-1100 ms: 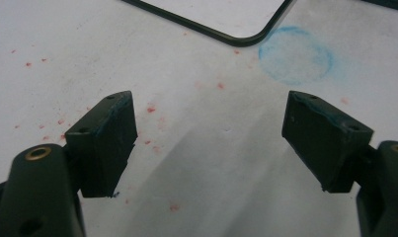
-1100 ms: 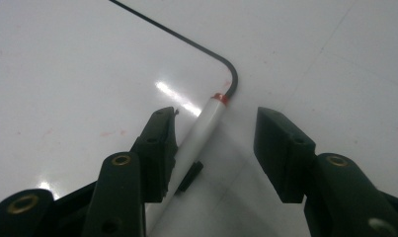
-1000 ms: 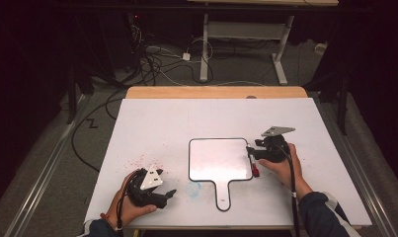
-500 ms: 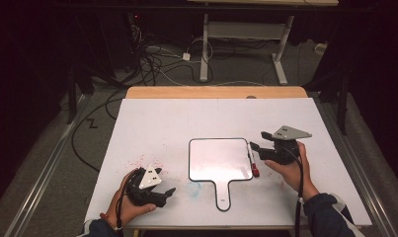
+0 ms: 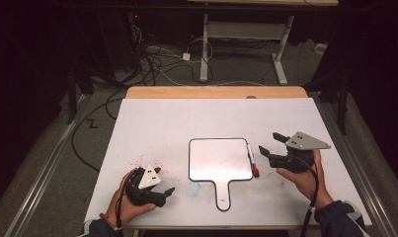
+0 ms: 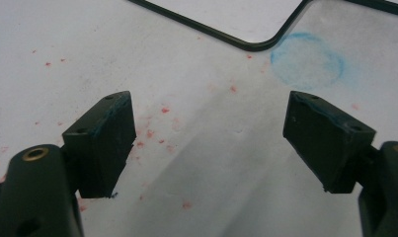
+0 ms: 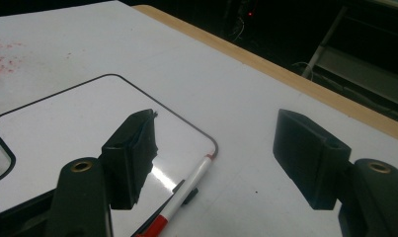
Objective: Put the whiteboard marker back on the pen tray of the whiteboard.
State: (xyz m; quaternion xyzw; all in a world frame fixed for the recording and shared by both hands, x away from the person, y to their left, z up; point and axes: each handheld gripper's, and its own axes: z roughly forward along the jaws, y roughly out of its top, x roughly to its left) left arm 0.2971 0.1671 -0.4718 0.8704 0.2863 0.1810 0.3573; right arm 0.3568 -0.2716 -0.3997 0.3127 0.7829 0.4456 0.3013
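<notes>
Marker [image 5: 252,163] is down on the bench [image 5: 186,118], lying along the whiteboard's [image 5: 218,159] right edge at centre frame, your right gripper [image 5: 272,145] has just been opening with nothing between its jaws, left gripper [image 5: 166,193] spread and idle, so placement looks done.

From high on the person's side we look forward and down over the whole tabletop [image 5: 162,123] to the floor beyond. The left gripper view sits close above the surface, catching a corner of the whiteboard [image 6: 246,19]. The right gripper view looks low across that same board toward the far wooden edge [image 7: 295,79]; all three share it.
</notes>
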